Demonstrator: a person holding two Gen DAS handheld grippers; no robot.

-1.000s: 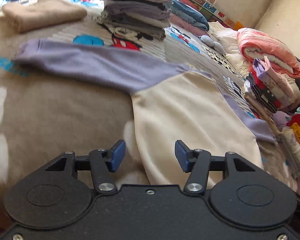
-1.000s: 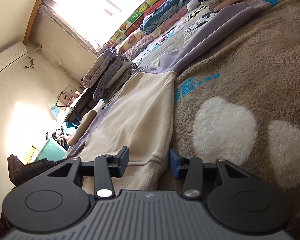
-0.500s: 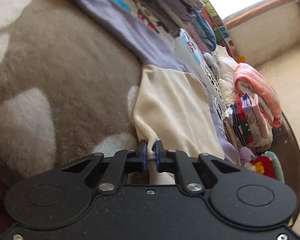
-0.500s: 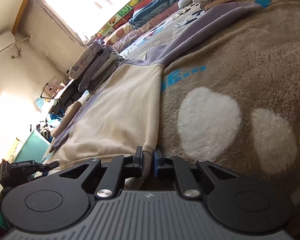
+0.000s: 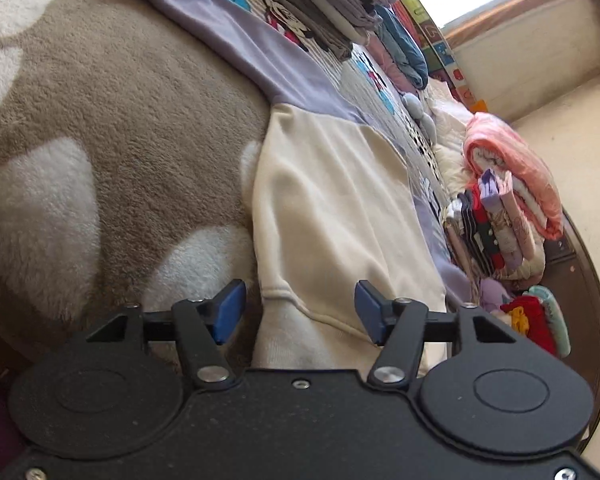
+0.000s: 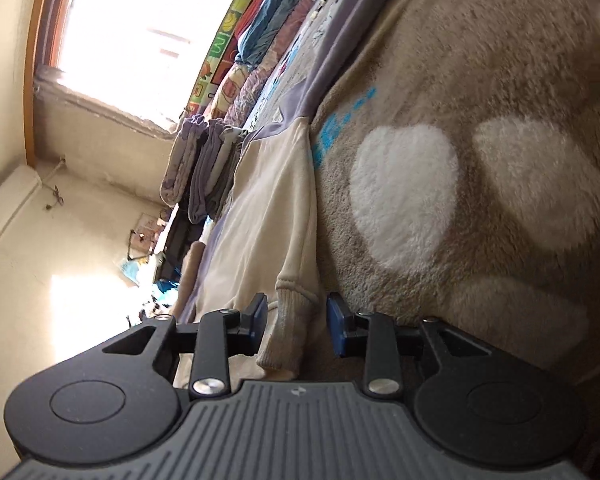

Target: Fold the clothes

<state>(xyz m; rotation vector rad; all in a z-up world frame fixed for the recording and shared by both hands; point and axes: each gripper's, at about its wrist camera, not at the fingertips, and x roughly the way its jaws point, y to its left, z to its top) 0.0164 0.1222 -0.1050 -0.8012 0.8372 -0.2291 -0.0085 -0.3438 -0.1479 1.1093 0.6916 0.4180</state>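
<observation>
A cream sweatshirt (image 5: 332, 208) with lavender sleeves (image 5: 220, 28) lies spread flat on a brown fleece blanket (image 5: 120, 120) with white patches. My left gripper (image 5: 300, 312) is open at the ribbed hem, and the hem's left corner lies loose between its blue pads. In the right wrist view the same sweatshirt (image 6: 268, 208) runs away from me, one sleeve (image 6: 340, 40) stretching far along the blanket (image 6: 480, 60). My right gripper (image 6: 298, 322) is open too, and the other hem corner droops between its fingers without being pinched.
A tall stack of folded grey and beige clothes (image 5: 328, 12) stands beyond the sweatshirt. A pink folded bundle (image 5: 512, 172) and colourful clothes (image 5: 496, 232) crowd the bed's right edge. A folded lavender pile (image 6: 196, 172) sits on the far side, under the window.
Half a second ago both grippers were shut on the sweatshirt's hem. Both have opened now and let the hem go; it rests between the fingers.
</observation>
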